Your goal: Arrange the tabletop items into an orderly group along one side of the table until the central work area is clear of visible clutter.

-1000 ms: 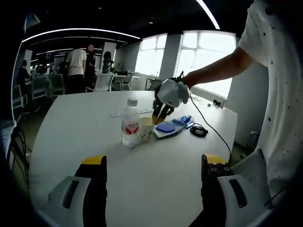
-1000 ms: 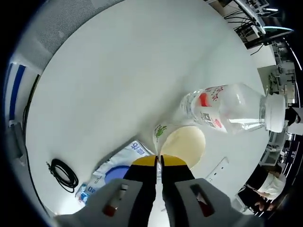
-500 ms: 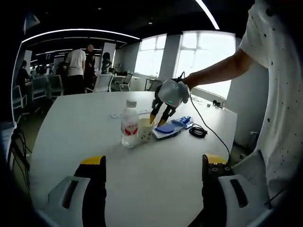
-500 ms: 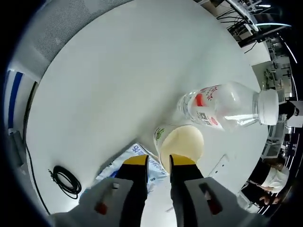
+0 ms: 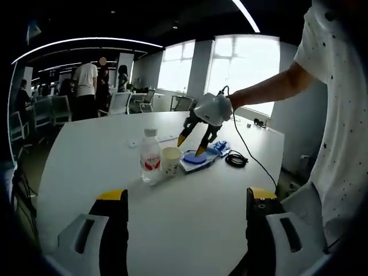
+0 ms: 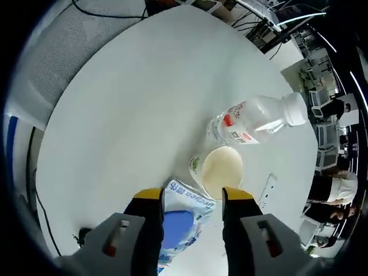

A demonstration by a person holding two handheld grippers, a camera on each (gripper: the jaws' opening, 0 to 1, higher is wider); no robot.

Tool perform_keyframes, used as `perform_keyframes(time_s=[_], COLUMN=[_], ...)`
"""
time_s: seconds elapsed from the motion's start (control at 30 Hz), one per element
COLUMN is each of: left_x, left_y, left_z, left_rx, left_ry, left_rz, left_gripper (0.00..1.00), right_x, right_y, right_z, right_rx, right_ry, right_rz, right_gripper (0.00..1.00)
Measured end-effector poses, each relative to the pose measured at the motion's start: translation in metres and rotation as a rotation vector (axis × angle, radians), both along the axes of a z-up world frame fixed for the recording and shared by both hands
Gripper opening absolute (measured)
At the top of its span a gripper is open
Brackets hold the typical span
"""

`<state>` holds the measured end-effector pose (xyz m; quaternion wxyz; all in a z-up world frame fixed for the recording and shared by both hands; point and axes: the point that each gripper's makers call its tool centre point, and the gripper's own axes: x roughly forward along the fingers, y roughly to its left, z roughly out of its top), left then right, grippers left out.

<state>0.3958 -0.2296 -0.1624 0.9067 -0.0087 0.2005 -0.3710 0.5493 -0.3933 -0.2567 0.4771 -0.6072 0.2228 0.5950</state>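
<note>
On the white round table (image 5: 86, 155) a clear water bottle (image 5: 150, 163) with a red label stands touching a paper cup (image 5: 171, 161). A blue-and-white packet (image 5: 198, 158) lies just right of the cup. My right gripper (image 5: 191, 146) hangs open above the cup and packet, holding nothing. In the right gripper view its open gripper (image 6: 194, 195) looks straight down on the cup (image 6: 221, 172), the bottle (image 6: 253, 121) and the packet (image 6: 184, 221). My left gripper (image 5: 187, 198) is open and empty, low over the near part of the table (image 6: 126, 103).
A black coiled cable (image 5: 236, 160) lies right of the packet. A white power strip (image 5: 167, 138) (image 6: 266, 192) lies behind the bottle. Several people (image 5: 86, 86) and office chairs are beyond the table's far edge. A person's arm (image 5: 270, 89) reaches in from the right.
My right gripper, shut at the cup's rim a second ago, has opened and risen away from the cup. The left gripper's view has pulled back slightly.
</note>
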Motion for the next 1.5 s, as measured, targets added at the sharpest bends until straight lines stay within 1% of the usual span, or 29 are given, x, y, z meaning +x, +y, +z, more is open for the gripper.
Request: perform_keyframes(time_s=[0.13, 0.3, 0.37, 0.43, 0.5, 0.53, 0.57, 0.67, 0.77, 0.87, 0.93, 0.97, 1.0, 1.03, 1.1, 1.13, 1.23, 1.33, 1.5], left_x=[0.0, 0.002, 0.005, 0.006, 0.009, 0.01, 0.01, 0.013, 0.015, 0.017, 0.02, 0.022, 0.023, 0.023, 0.025, 0.025, 0.026, 0.027, 0.026], left_y=[-0.007, -0.015, -0.02, -0.025, -0.031, -0.035, -0.036, -0.046, -0.054, -0.066, -0.072, -0.077, -0.079, -0.082, -0.089, -0.092, -0.097, -0.103, -0.111], left_z=[0.002, 0.009, 0.012, 0.014, 0.017, 0.018, 0.019, 0.021, 0.022, 0.024, 0.025, 0.026, 0.026, 0.026, 0.025, 0.024, 0.022, 0.019, 0.012], left_rx=[0.013, 0.013, 0.011, 0.019, 0.021, 0.024, 0.026, 0.04, 0.052, 0.065, 0.069, 0.072, 0.074, 0.076, 0.085, 0.092, 0.101, 0.113, 0.131], left_ry=[-0.002, -0.012, -0.02, -0.025, -0.029, -0.029, -0.03, -0.034, -0.034, -0.037, -0.038, -0.041, -0.042, -0.042, -0.044, -0.041, -0.035, -0.024, -0.005], left_rz=[-0.017, -0.028, -0.033, -0.043, -0.053, -0.06, -0.062, -0.081, -0.098, -0.117, -0.124, -0.127, -0.13, -0.134, -0.142, -0.145, -0.148, -0.15, -0.146], left_gripper=[0.87, 0.88, 0.9, 0.9, 0.91, 0.91, 0.92, 0.93, 0.94, 0.95, 0.96, 0.97, 0.97, 0.98, 0.99, 0.99, 0.99, 1.0, 1.0], right_x=[-0.003, -0.011, -0.012, -0.013, -0.016, -0.017, -0.018, -0.024, -0.029, -0.036, -0.042, -0.044, -0.046, -0.05, -0.057, -0.059, -0.072, -0.081, -0.1], right_y=[-0.008, -0.016, -0.025, -0.031, -0.04, -0.046, -0.048, -0.068, -0.083, -0.103, -0.116, -0.126, -0.132, -0.141, -0.156, -0.161, -0.184, -0.201, -0.236], right_z=[0.009, 0.023, 0.03, 0.035, 0.041, 0.045, 0.046, 0.056, 0.062, 0.068, 0.072, 0.073, 0.074, 0.076, 0.077, 0.078, 0.08, 0.081, 0.078], right_rx=[0.055, 0.128, 0.165, 0.176, 0.203, 0.224, 0.228, 0.273, 0.305, 0.337, 0.377, 0.387, 0.394, 0.419, 0.447, 0.456, 0.505, 0.549, 0.592], right_ry=[-0.001, 0.007, 0.008, 0.002, -0.001, -0.001, -0.002, -0.001, -0.002, -0.01, 0.005, 0.002, -0.001, -0.001, 0.007, 0.003, 0.013, 0.016, 0.03], right_rz=[-0.054, -0.132, -0.173, -0.192, -0.217, -0.245, -0.247, -0.315, -0.362, -0.411, -0.464, -0.494, -0.505, -0.532, -0.587, -0.595, -0.672, -0.732, -0.834], right_gripper=[0.45, 0.46, 0.48, 0.48, 0.49, 0.5, 0.51, 0.52, 0.52, 0.53, 0.54, 0.55, 0.55, 0.56, 0.58, 0.58, 0.6, 0.62, 0.62])
